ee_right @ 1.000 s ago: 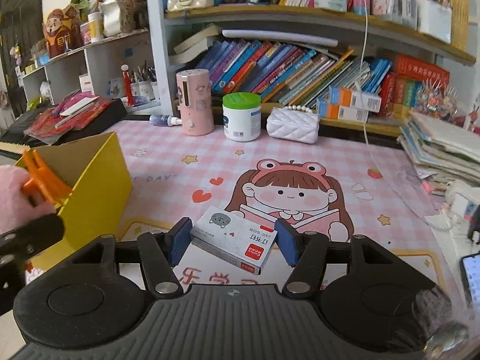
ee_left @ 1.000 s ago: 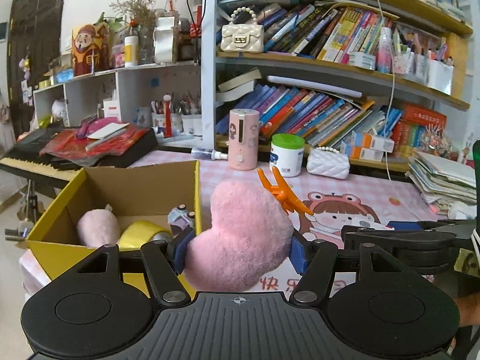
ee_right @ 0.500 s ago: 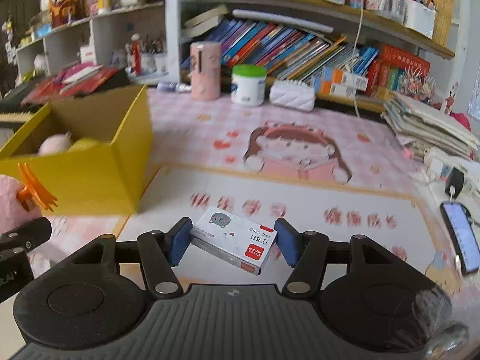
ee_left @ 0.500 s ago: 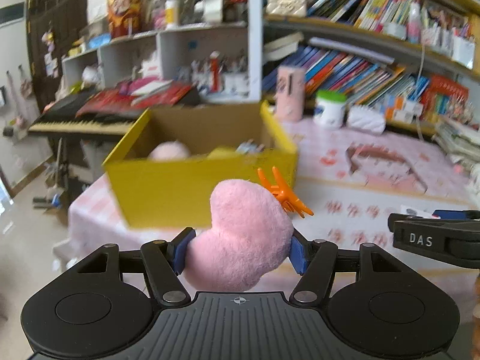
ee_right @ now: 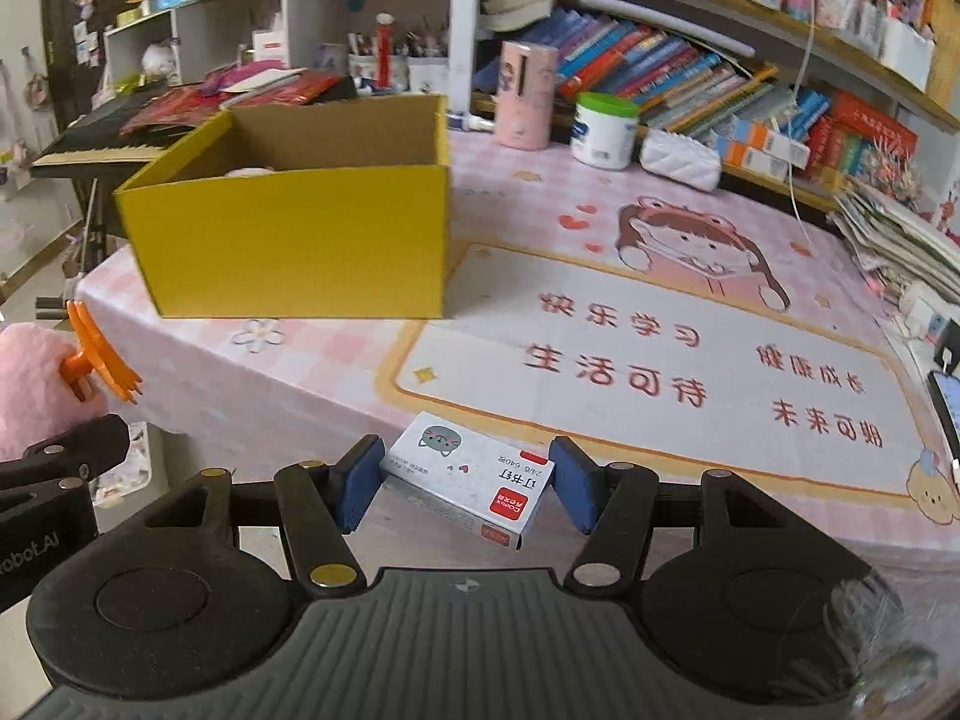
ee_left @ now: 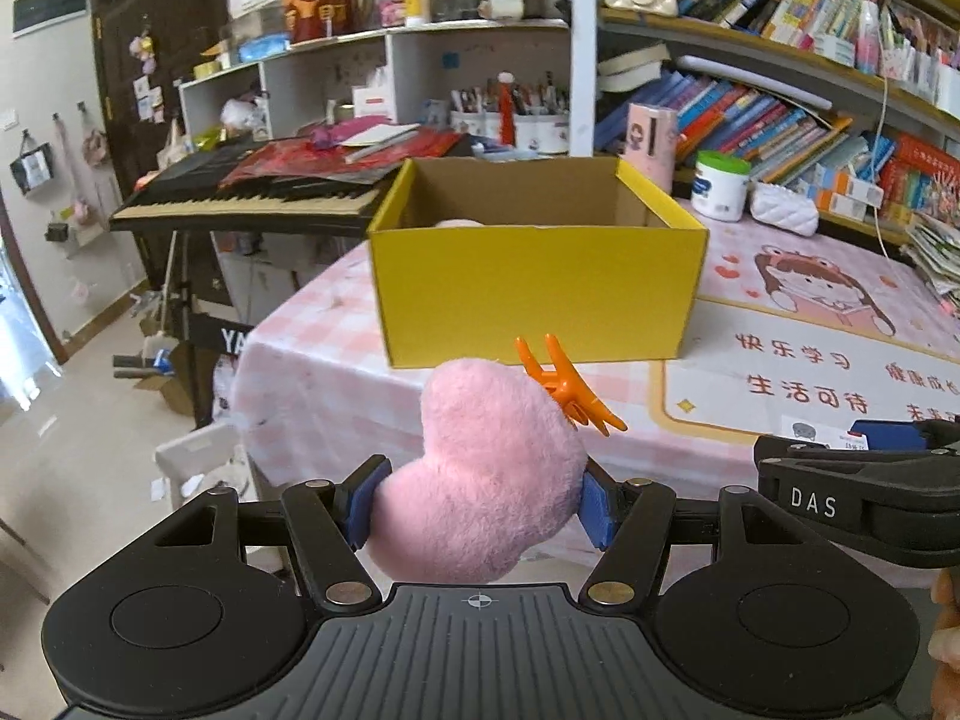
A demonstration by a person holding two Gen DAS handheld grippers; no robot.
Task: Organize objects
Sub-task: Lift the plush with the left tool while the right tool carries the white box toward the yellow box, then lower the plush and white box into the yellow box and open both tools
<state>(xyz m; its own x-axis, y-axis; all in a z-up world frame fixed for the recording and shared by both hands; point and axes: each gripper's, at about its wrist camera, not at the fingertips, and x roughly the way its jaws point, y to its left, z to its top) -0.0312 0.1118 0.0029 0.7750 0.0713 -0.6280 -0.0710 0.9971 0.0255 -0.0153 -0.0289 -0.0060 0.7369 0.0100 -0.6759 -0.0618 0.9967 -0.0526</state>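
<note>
My left gripper is shut on a pink plush heart with an orange hair clip on its top. It hangs off the table's near edge, in front of the open yellow box. My right gripper is shut on a small white staples box, held over the table's front edge. The yellow box stands at the table's left end; a pink soft thing barely shows inside it. The plush heart also shows at the left in the right wrist view.
A pink cartoon mat covers the table. At the back stand a pink canister, a white green-lidded jar and a white quilted purse before bookshelves. A keyboard piano is left. Stacked papers and a phone lie right.
Both grippers have pulled back from the yellow box and table, still holding their objects. The box, seen from above a second ago, now shows its front wall.
</note>
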